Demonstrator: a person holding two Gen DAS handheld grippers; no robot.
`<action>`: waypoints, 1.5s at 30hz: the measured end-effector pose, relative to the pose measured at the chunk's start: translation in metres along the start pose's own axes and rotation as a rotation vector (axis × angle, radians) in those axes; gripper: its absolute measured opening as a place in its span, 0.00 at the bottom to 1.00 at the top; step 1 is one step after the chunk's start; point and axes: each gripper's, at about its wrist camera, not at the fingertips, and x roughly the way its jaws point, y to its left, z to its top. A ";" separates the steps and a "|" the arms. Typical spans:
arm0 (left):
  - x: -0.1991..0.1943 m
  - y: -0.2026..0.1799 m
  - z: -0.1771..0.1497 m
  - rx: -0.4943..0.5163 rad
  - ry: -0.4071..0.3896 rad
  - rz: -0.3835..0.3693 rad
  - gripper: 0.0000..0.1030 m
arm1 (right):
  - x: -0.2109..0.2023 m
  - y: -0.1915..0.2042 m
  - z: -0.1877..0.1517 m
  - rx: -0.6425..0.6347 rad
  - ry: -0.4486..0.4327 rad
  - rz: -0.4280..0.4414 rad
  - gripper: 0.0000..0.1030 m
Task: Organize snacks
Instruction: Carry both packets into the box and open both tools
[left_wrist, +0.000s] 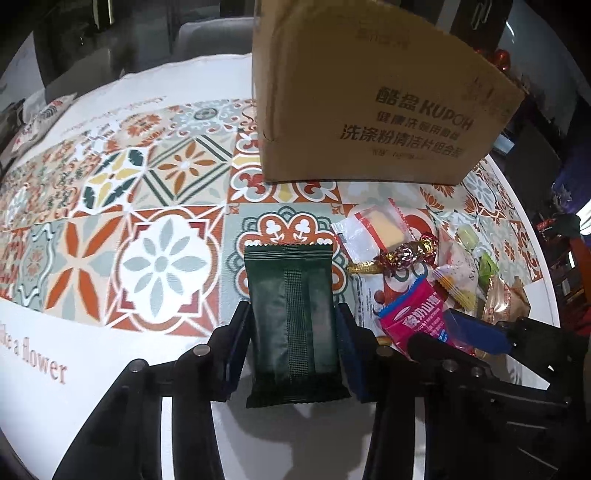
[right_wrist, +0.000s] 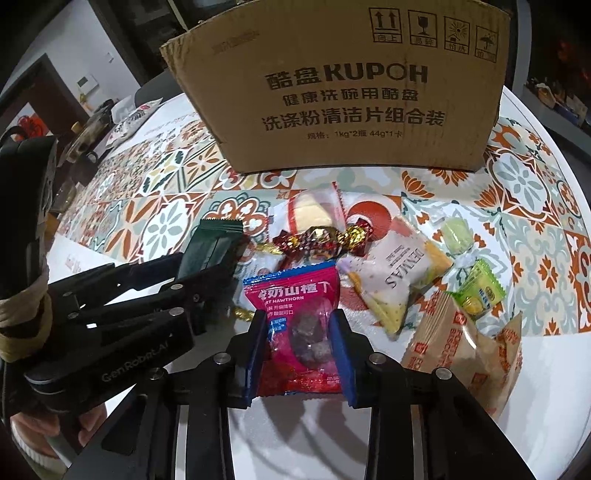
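Both grippers are clenching snacks lengthwise: left gripper (left_wrist: 291, 343) is gripping the dark green packet (left_wrist: 293, 314), right gripper (right_wrist: 298, 354) the pink hawthorn packet (right_wrist: 299, 328), both pointing toward the cardboard box (right_wrist: 351, 92) just beyond.

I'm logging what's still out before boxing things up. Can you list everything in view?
Cardboard box: one, brown, behind the snacks.
Dark green packet: one, between the left fingers.
Pink hawthorn packet: one, between the right fingers.
Foil candy: one, red-gold, mid-pile.
White packet: one, right of the candy.
Tan biscuit bag: one, far right.
Tablecloth: one, patterned.
Left gripper, right gripper: black, blue pads.
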 end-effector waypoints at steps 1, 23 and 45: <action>-0.003 -0.001 -0.001 0.000 -0.006 0.001 0.43 | -0.001 0.001 -0.001 0.000 0.000 0.006 0.34; -0.112 -0.016 0.015 0.031 -0.254 -0.042 0.43 | -0.095 0.013 0.014 -0.039 -0.237 0.004 0.34; -0.169 -0.035 0.098 0.106 -0.445 -0.048 0.43 | -0.176 0.010 0.086 -0.078 -0.474 -0.052 0.34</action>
